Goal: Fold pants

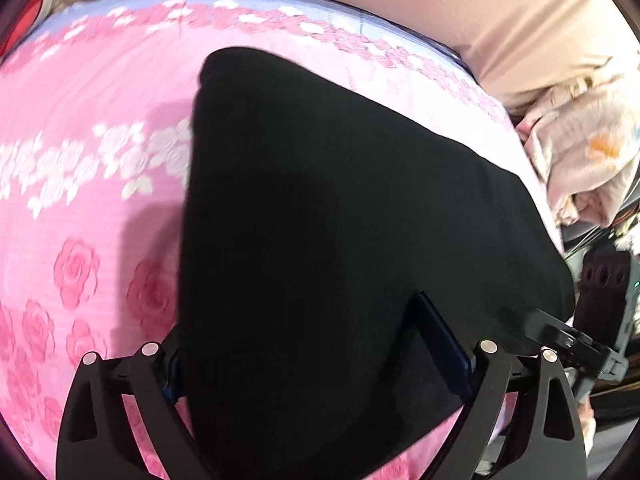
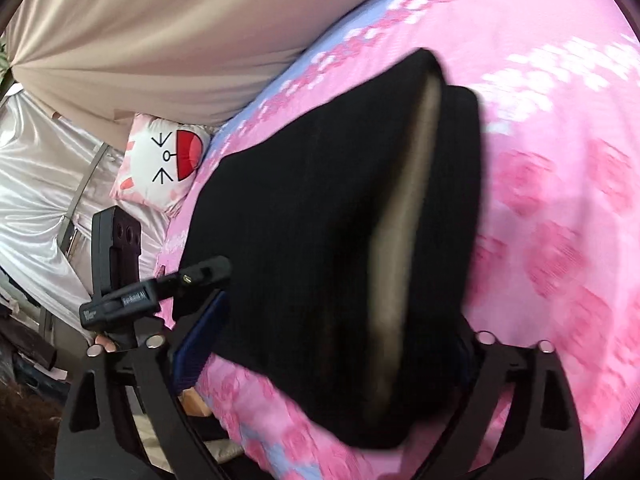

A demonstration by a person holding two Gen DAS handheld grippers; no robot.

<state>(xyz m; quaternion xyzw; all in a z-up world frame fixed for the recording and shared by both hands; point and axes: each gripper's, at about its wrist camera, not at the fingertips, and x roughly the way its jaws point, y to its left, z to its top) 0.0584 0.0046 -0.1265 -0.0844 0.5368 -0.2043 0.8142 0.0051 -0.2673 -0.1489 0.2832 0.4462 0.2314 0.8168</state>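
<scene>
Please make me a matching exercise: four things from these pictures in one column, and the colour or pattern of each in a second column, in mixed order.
Things:
1. soft fabric pants
2. cotton bed sheet
3. long draped curtain
4. small square cushion

Colour or pattern:
A. plain beige
B. white with a drawn cat face and a red mouth
C. black
D. pink with printed roses

Pairs: 1-C, 2-D, 3-A, 4-B

- left gripper: fingertips buried under pants, jaw gap unreadable
- right gripper: same, right finger hidden
- bedspread blurred at 3 o'clock
- pants' near end cut off at 6 o'clock
</scene>
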